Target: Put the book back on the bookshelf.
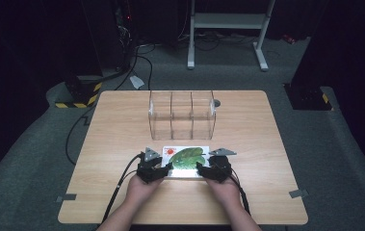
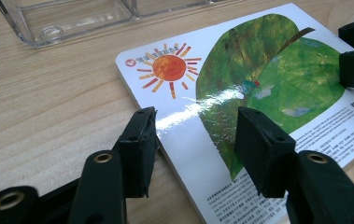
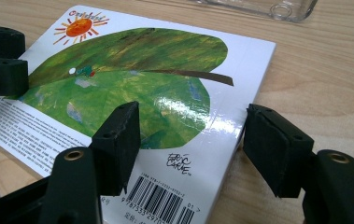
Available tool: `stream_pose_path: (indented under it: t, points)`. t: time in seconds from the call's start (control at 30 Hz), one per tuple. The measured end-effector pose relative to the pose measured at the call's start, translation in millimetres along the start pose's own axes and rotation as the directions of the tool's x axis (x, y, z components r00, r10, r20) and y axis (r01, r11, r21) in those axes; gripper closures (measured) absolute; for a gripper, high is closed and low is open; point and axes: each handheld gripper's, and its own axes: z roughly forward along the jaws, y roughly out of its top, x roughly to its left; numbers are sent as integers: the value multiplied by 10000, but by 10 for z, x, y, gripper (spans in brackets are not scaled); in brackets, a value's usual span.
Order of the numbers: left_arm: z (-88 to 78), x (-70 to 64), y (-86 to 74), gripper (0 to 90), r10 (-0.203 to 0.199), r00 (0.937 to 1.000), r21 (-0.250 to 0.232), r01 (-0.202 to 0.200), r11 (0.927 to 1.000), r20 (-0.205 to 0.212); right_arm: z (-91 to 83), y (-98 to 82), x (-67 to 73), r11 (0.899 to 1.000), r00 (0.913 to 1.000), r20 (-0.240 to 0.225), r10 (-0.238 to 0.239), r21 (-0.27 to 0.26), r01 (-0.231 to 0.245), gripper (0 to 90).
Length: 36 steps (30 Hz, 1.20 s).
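Both tongs, left [image 1: 167, 168] and right [image 1: 200, 168], released, straddle the glossy rectangular board book [image 1: 187, 158] on woodgrain table [image 1: 117, 134].

Dim surroundings, glare on book [image 2: 202, 112]

The high view looks forward and down from above the person's side, taking in the whole table [image 1: 122, 125] from far off. Each gripper view sits low and close, looking along its own black jaws across the book [image 2: 240, 88]. The left gripper view faces from the book's left corner, the right gripper view from its right; all three share the book and the clear box [image 1: 182, 114].
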Motion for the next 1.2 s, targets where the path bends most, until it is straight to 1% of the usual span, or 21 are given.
stream_pose_path:
  t: [0.2,0.33,0.37,0.43,0.53,0.67,0.73,0.8,0.83,0.87,0.9,0.93,0.97,1.0,1.07,1.1,1.13,1.17,1.2]
  points:
    - [22,22,24,491,-19,10000,4,19,10000,-57,26,24,0,9999,9999,73,138,-15,-138,368]
    - [21,18,21,491,-7,10000,-14,7,10000,-83,28,11,0,9998,9999,101,123,-141,-122,370]
    - [23,16,22,492,-71,9999,-22,71,10000,-90,28,12,0,9998,9999,103,123,-137,-122,370]
    - [25,13,35,495,-56,9998,47,57,10000,-166,27,16,2,9998,9998,114,165,-96,-164,369]
    - [25,13,34,496,-139,9998,54,140,9999,-132,29,20,-1,9999,9999,109,116,-90,-115,369]
    - [20,15,26,497,-182,9997,37,183,9998,-157,29,18,-3,9996,9996,81,267,-74,-266,369]
    - [15,30,19,500,-369,9993,17,369,9993,-27,25,26,-8,9996,9996,31,287,21,-287,369]
    - [-14,63,11,511,-432,9990,105,431,9990,93,8,46,-21,9994,9996,-61,278,189,-277,384]
    - [-60,81,-7,503,-685,9974,64,683,9976,220,-11,47,-22,9993,9994,-4,338,146,-338,370]
    - [-112,100,-34,494,-788,9964,-76,791,9968,312,-59,35,-29,9992,9993,-25,384,-133,-384,359]
    - [-157,108,-69,492,-884,9954,-160,890,9959,376,-102,15,-36,9987,9990,-124,422,-284,-425,348]
    - [-192,108,-105,489,-853,9956,-142,859,9962,398,-138,-12,-38,9986,9990,-221,384,-342,-391,336]
    - [-216,110,-131,487,-748,9966,-134,754,9971,350,-166,-46,-33,9992,9995,-221,230,-313,-237,325]
    - [-252,104,-174,486,-794,9961,-201,802,9966,392,-187,-77,-16,9995,9997,-170,156,-258,-160,320]
    - [-299,105,-218,487,-849,9952,-300,864,9958,492,-257,-177,36,9994,9995,-31,-311,-176,310,312]
    - [-319,110,-233,491,-891,9943,-331,911,9953,581,-281,-205,48,9988,9989,39,-472,-161,472,306]
    - [-333,109,-237,502,-860,9946,-357,882,9955,572,-327,-249,62,9977,9979,124,-637,-215,639,305]
    - [-343,100,-234,512,-772,9956,-424,795,9959,531,-368,-287,63,9970,9974,166,-705,-316,710,305]
    - [-353,98,-223,520,-557,9975,-411,575,9975,439,-401,-323,52,9965,9972,181,-730,-397,737,306]
